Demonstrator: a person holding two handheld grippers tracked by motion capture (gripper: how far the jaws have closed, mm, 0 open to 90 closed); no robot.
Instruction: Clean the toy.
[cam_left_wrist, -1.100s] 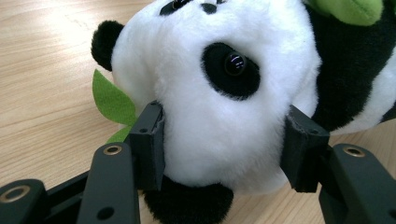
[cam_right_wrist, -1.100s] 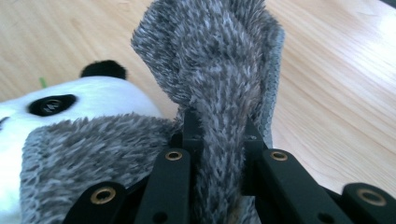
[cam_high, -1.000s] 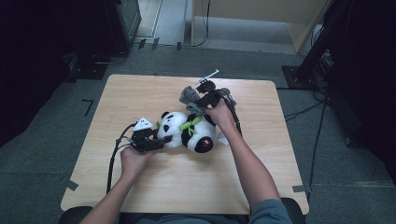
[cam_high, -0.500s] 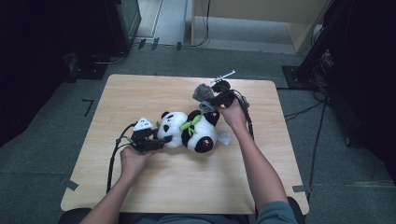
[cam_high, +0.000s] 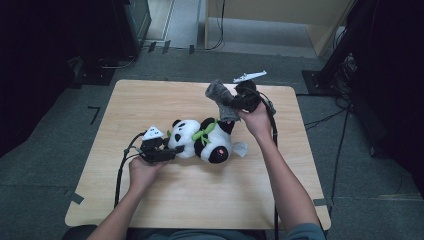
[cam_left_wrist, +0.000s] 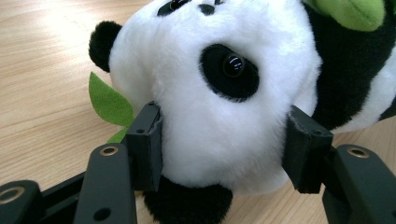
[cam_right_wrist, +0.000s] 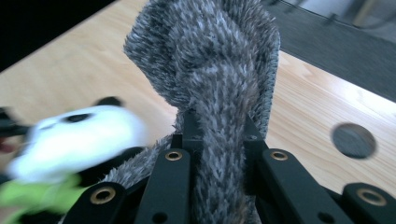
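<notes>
The toy panda lies on its side near the middle of the wooden table, with its white head toward the person's left and its black and white body toward the right; a green bow sits at its neck, and a small white tag sticks out from its lower end. A grey fuzzy cloth, maybe a small scarf or garment, goes up from the panda's far side to the right gripper, which is raised above the table near the far right part. In the right gripper view the jaws are clamped tight on this cloth, which stands up between them in a thick fold (the panda below is blurred there). The left gripper is at the panda's head, low on the table. In the left gripper view its two pads sit on both sides of the white head and touch the plush; these jaws have just been opening a little, yet the head is between them and seems held, with a green felt leaf just beside the left pad. I judge that the step in hand is pulling the grey cloth off the panda while the other gripper keeps the toy in place. The next move probably needs the right gripper to draw the cloth away and upward without losing it, and the left gripper must keep enough hold on the head, otherwise the whole toy may slide or lift together with the cloth.
</notes>
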